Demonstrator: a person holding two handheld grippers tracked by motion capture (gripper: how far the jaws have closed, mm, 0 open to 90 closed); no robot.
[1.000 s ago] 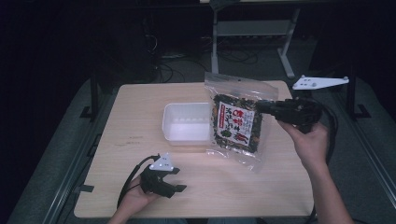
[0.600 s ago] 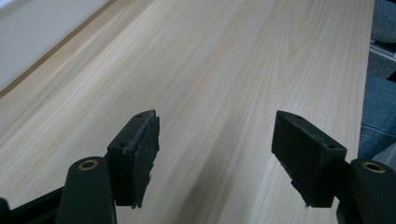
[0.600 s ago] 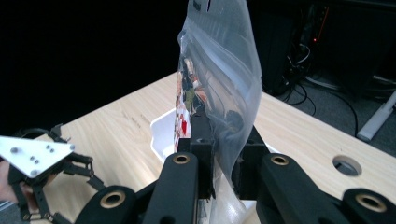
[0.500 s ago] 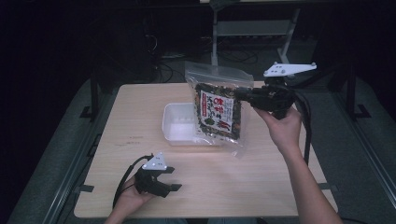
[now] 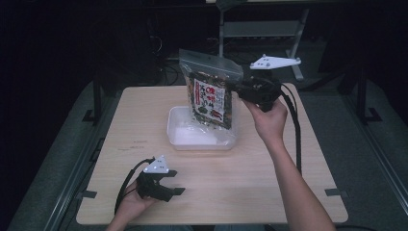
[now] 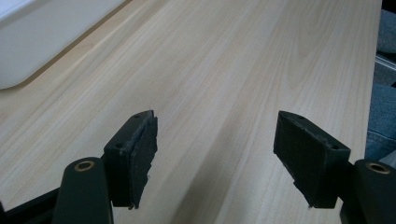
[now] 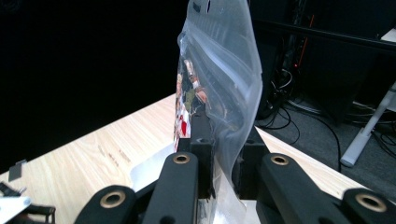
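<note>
Right hand-held gripper (image 5: 236, 88) pinches clear snack bag (image 5: 210, 94) w/ red-white label, writing unreadable; left (image 5: 174, 182) spread.

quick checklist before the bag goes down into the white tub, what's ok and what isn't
1. Grip on the snack bag: ok, the right gripper is shut on its side edge.
2. Bag upright: ok, zip end on top, slight tilt.
3. Bag over the white tub: ok, its lower edge hangs at the tub's back part; touching or not, cannot tell.
4. Tub free of other items: cannot tell, the bag hides part of its inside.
5. Left gripper out of the way: ok, open, nothing between its pads, at the table's near left.
</note>
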